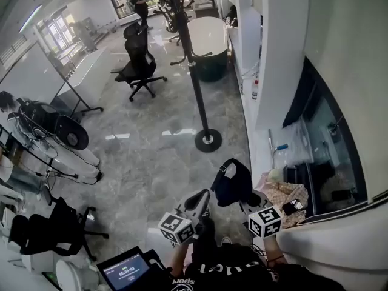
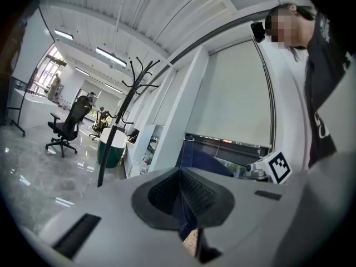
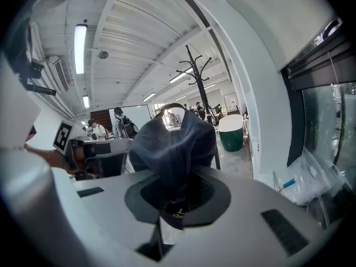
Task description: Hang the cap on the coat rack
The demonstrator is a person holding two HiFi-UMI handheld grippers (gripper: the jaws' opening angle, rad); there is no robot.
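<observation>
1. Right tool (image 3: 175, 199): the jaws are closed on a bunched fold of the cap (image 3: 175, 141). The dark blue fabric is pinched between the two pads. The crown rises above the jaws, and a small tag hangs below the pinch point.

2. Left tool (image 2: 181, 202): the jaws are brought together pad to pad, with nothing between them. In the head view it sits just left of the cap, close to it. Whether the two touch cannot be told.

3. Cap position: the cap is held in the air in front of the person. It is above the grey polished floor (image 1: 151, 144) and just beside the white tabletop (image 1: 260, 156) along the right wall. It is not on any hook.

4. Coat rack (image 1: 193, 65): a black pole on a round base, standing upright on the floor ahead of the person. It is well apart from the cap. In both gripper views its curved hooks at the top are bare.

5. Surroundings: a white-topped green tub (image 1: 209, 47) stands just behind the rack. A black office chair (image 1: 138, 65) stands to the left of the rack. A screen (image 1: 124, 270) shows at the lower left edge of the head view.
</observation>
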